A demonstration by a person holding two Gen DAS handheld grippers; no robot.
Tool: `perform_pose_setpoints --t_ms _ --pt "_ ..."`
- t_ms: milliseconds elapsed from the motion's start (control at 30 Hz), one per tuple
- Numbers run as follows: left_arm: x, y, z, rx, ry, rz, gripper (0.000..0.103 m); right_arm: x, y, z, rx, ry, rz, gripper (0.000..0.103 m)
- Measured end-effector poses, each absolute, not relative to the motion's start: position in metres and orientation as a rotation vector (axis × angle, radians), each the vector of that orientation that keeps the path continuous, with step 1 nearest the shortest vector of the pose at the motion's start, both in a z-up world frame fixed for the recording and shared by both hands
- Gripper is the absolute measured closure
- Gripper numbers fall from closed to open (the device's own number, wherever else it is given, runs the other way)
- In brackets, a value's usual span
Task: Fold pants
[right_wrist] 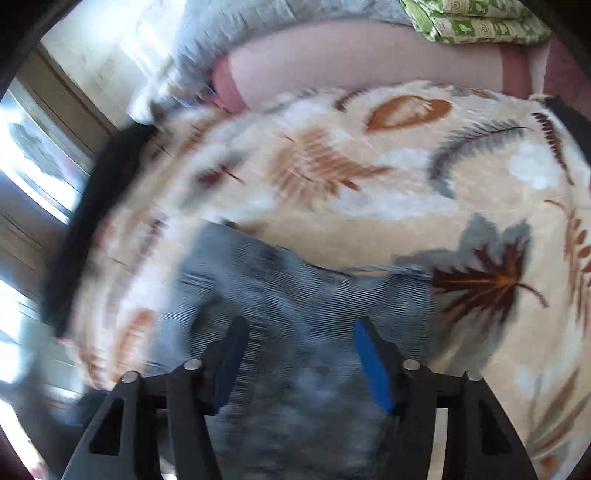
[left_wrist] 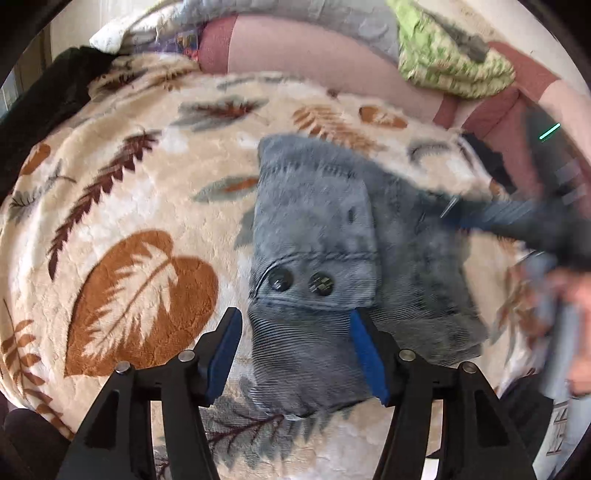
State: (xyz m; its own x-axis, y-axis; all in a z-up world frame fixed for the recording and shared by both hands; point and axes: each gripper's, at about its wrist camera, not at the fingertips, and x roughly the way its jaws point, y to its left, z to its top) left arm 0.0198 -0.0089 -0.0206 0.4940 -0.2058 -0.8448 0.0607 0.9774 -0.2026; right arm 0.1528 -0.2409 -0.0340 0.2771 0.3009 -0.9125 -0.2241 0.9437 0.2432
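Blue-grey denim pants (left_wrist: 314, 221) lie folded into a compact bundle on a cream leaf-patterned blanket (left_wrist: 147, 184). The waistband with two dark buttons (left_wrist: 299, 282) faces the left wrist camera. My left gripper (left_wrist: 294, 314) hovers open over the bundle's near edge, its blue pads wide apart and gripping nothing. In the blurred right wrist view, the pants (right_wrist: 295, 280) spread beneath my right gripper (right_wrist: 300, 322). It is open too, with cloth below the gap but not pinched. A blurred dark-and-blue streak (left_wrist: 517, 218) crosses the bundle's right side in the left wrist view.
A pink cushion (left_wrist: 314, 48) runs along the far side. On it lie a green patterned cloth (left_wrist: 450, 62) and a grey one (left_wrist: 332, 14). A black garment (left_wrist: 48, 96) lies at the blanket's left edge. A blurred hand (left_wrist: 580, 295) shows at the right, and a window (right_wrist: 33, 155) at the left.
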Motion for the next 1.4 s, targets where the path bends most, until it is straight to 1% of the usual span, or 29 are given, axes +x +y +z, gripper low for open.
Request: perform_pose_setpoints --t_ms 33,133,167,267,333,400,433,467,500,600,667,800,933,1033,1100,1200,1333,1400 --pt "0.018 -0.012 -0.02 -0.125 1.031 -0.154 0.041 0.154 -0.245 -0.044 0.098 1.26 0.359 0.039" --pt "0.023 -0.026 -0.037 0.009 1.065 -0.136 0.041 0.148 -0.259 -0.028 0.226 1.2 0.376 0.04" --pt "0.022 -0.024 -0.036 0.0 1.046 -0.132 0.04 0.143 -0.264 -0.019 0.261 1.17 0.379 0.039" --pt "0.024 -0.016 -0.028 -0.066 1.066 -0.134 0.041 0.107 -0.276 0.002 0.272 1.08 0.366 0.039" --pt "0.023 -0.015 -0.027 -0.054 1.061 -0.14 0.04 0.081 -0.271 -0.008 0.204 1.1 0.359 0.039" --pt "0.024 -0.012 -0.031 -0.068 1.061 -0.135 0.036 0.065 -0.256 -0.036 0.001 1.181 0.312 0.039" --pt "0.024 -0.011 -0.033 -0.08 1.071 -0.132 0.034 0.057 -0.252 -0.037 -0.055 1.125 0.317 0.039" --pt "0.025 -0.008 -0.034 -0.097 1.076 -0.126 0.034 0.054 -0.252 -0.03 -0.075 1.098 0.308 0.038" --pt "0.024 -0.009 -0.033 -0.105 1.074 -0.124 0.034 0.053 -0.254 -0.023 -0.067 1.106 0.297 0.037" --pt "0.023 -0.008 -0.028 -0.104 1.073 -0.123 0.034 0.056 -0.264 -0.001 0.049 1.081 0.347 0.037" --pt "0.022 -0.007 -0.025 -0.099 1.069 -0.12 0.034 0.059 -0.274 0.004 0.128 1.095 0.376 0.036" --pt "0.022 -0.003 -0.02 -0.091 1.059 -0.119 0.034 0.065 -0.292 -0.008 0.26 1.127 0.387 0.036" --pt "0.024 0.002 -0.018 -0.106 1.051 -0.118 0.034 0.067 -0.308 -0.017 0.314 1.142 0.357 0.036" --pt "0.028 0.014 -0.014 -0.18 1.022 -0.154 0.034 0.07 -0.321 -0.025 0.42 1.171 0.396 0.036" --pt "0.036 0.029 -0.015 -0.279 1.008 -0.192 0.034 0.074 -0.326 -0.028 0.489 1.186 0.431 0.036" --pt "0.058 0.052 -0.032 -0.445 1.047 -0.247 0.034 0.085 -0.332 -0.034 0.598 1.199 0.481 0.036" --pt "0.082 0.054 -0.048 -0.518 1.101 -0.329 0.034 0.105 -0.331 -0.046 0.646 1.245 0.489 0.036" --pt "0.089 0.049 -0.05 -0.507 1.115 -0.344 0.034 0.112 -0.332 -0.048 0.61 1.267 0.429 0.036"
